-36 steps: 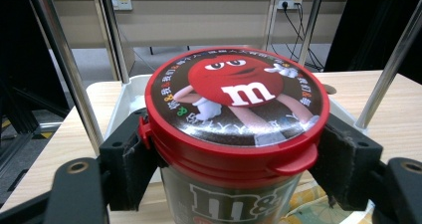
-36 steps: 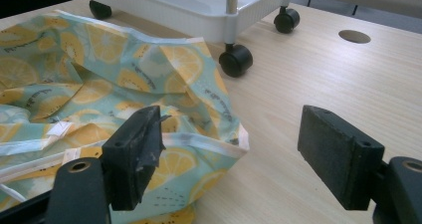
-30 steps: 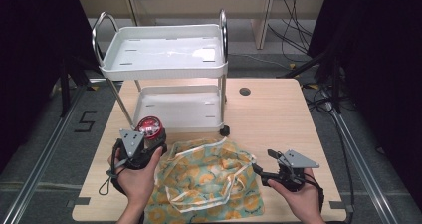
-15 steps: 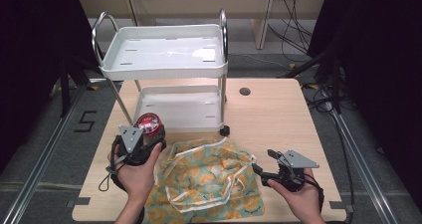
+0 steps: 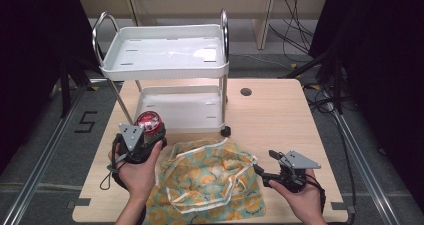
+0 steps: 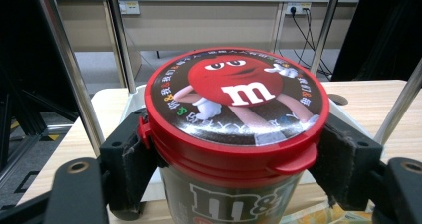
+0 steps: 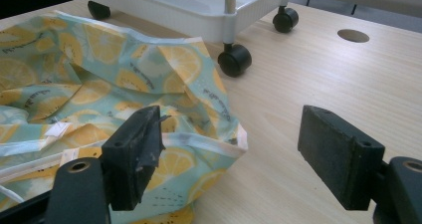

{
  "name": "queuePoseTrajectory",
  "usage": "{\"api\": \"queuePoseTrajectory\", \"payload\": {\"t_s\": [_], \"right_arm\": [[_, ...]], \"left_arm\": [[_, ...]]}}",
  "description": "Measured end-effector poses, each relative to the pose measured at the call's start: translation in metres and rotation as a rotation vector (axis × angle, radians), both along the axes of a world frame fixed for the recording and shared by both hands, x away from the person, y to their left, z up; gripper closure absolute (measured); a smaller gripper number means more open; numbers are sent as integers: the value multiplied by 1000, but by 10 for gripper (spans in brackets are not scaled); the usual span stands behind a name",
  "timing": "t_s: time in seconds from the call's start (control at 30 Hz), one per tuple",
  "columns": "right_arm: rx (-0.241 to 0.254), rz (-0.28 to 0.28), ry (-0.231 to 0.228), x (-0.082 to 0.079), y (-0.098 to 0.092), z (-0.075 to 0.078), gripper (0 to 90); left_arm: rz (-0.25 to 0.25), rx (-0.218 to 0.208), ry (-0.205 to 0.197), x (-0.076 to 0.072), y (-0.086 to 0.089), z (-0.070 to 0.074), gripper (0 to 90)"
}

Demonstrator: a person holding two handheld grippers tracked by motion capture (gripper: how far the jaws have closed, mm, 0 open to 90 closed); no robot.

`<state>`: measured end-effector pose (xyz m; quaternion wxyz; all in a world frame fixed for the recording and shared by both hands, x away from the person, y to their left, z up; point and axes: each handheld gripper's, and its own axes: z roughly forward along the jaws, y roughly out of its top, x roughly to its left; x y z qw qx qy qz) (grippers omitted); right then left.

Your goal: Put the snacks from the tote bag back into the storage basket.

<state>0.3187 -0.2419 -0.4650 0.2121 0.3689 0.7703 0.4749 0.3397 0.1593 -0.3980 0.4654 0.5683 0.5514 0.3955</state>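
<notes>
A candy jar (image 6: 234, 134) with a red lid (image 5: 148, 120) is clamped between the pads of my left gripper (image 6: 234, 159), just in front of the white cart's lower shelf (image 5: 180, 110). The left gripper (image 5: 142, 135) sits at the table's left side, held up off the wood. A fruit-print cloth bag (image 5: 207, 177) lies crumpled at the front middle of the table. My right gripper (image 5: 265, 165) stands open at the bag's right edge, its left pad over the bag's white-trimmed corner (image 7: 199, 149) and its right pad above bare wood.
A white two-shelf cart (image 5: 165, 52) on black wheels (image 7: 235, 59) stands at the back left of the table (image 5: 280, 120), both shelves bare. A round hole (image 5: 245, 91) sits in the tabletop right of the cart. Bare wood lies right of the bag.
My left gripper has carried the jar slightly up and toward the cart. The right gripper and the bag have stayed put.
</notes>
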Motion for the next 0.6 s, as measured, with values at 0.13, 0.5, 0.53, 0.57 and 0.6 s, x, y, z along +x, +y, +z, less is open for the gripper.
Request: {"api": "queuePoseTrajectory", "payload": {"t_s": [0.13, 0.5, 0.53, 0.57, 0.6], "right_arm": [[-1, -7, 0, -1, 0, 0, 264], [-2, -1, -1, 0, 0, 0, 264], [0, 1, 0, 0, 0, 0, 264], [-4, -3, 3, 0, 0, 1, 264], [-6, -5, 0, 0, -1, 1, 264]], "left_arm": [[5, -1, 3, 2, 1, 0, 255], [24, -2, 3, 7, 3, -1, 255], [26, -3, 5, 8, 3, -2, 255], [26, -5, 6, 8, 3, -2, 254], [26, -4, 7, 9, 3, -3, 255]]}}
